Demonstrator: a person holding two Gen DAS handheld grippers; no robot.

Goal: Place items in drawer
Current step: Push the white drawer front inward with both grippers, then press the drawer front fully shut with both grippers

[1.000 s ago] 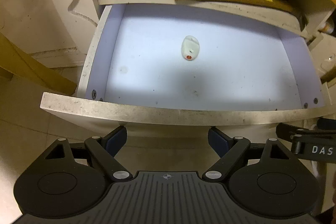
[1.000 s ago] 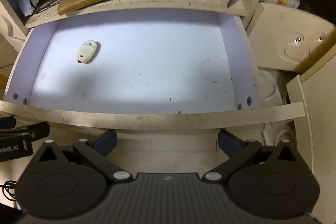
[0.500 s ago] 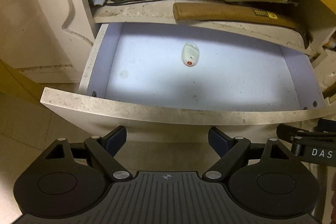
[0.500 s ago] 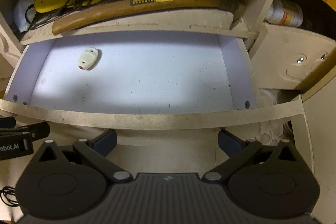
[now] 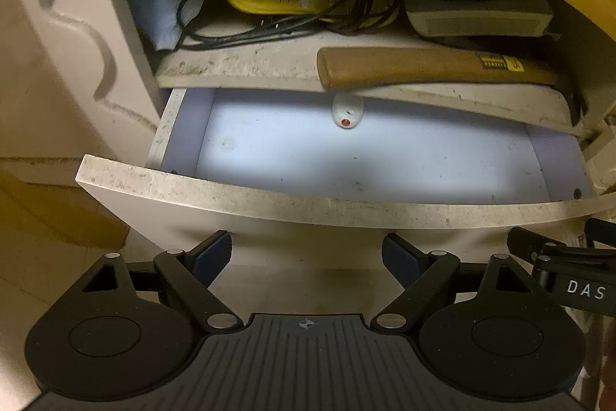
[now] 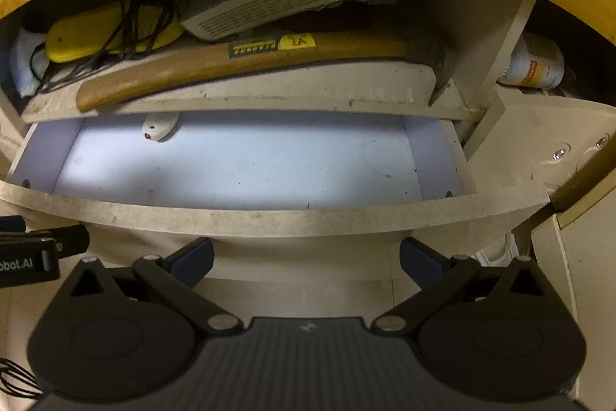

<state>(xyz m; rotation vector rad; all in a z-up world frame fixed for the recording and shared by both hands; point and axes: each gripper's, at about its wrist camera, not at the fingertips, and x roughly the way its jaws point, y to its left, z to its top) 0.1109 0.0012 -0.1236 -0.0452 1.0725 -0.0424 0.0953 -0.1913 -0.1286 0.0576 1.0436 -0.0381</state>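
White fob [image 5: 347, 110]: lies at the drawer [image 5: 308, 207] back, partly under the shelf edge.
Left claw [image 5: 307, 257]: spread, empty.
Right claw [image 6: 306, 259]: spread, empty.

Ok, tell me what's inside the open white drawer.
Only a small white oval device with a red dot lies in the white drawer; the shelf above hides the drawer's back part.
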